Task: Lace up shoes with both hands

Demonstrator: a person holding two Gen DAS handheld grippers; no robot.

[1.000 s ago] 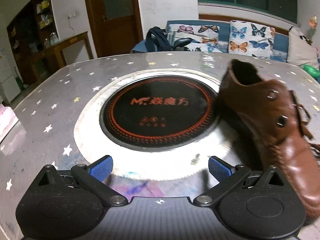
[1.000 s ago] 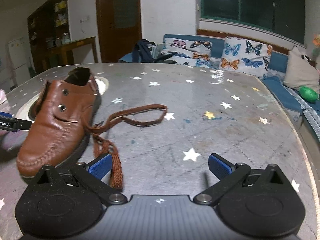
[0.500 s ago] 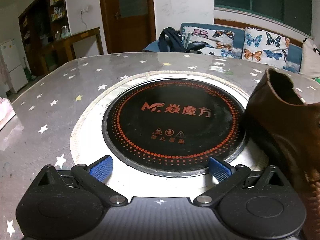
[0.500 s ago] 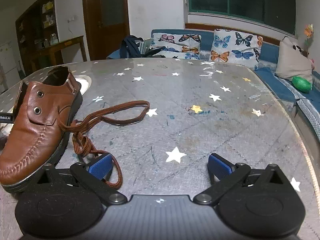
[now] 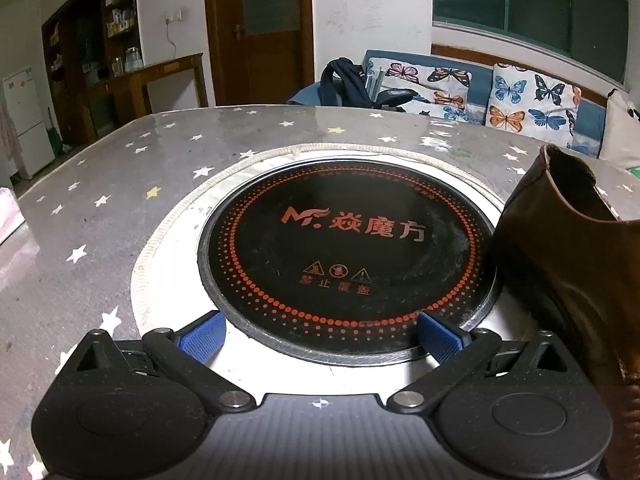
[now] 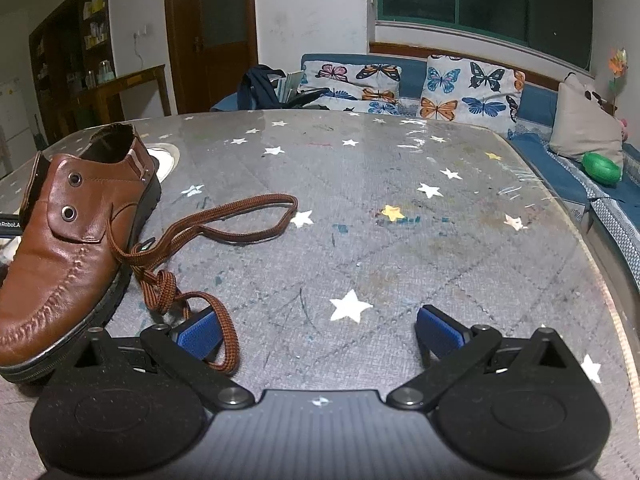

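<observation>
Shoe, brown leather, standing upright on the star-patterned tabletop, toe toward the camera at the left of the right wrist view, with 2 metal eyelets showing empty on the near flap. Seen again at the right edge of the left wrist view, heel end up close, just beside the round black induction hob set into the tabletop.

Brown shoelace trailing out from under the flap, spread in a long loose loop across the tabletop to the right of the shoe, then bunched in a small tangle near the sole and curling down past the left blue pad.

Right tongs spread wide, low over the tabletop, nothing clamped; left pad touching or just over the lace's end loop, hard to tell which. Left tongs likewise spread wide, gripping nothing, blue pads framing the near rim of the hob, right pad close to the shoe's side.

Sofa with butterfly cushions beyond the far edge of the tabletop.
</observation>
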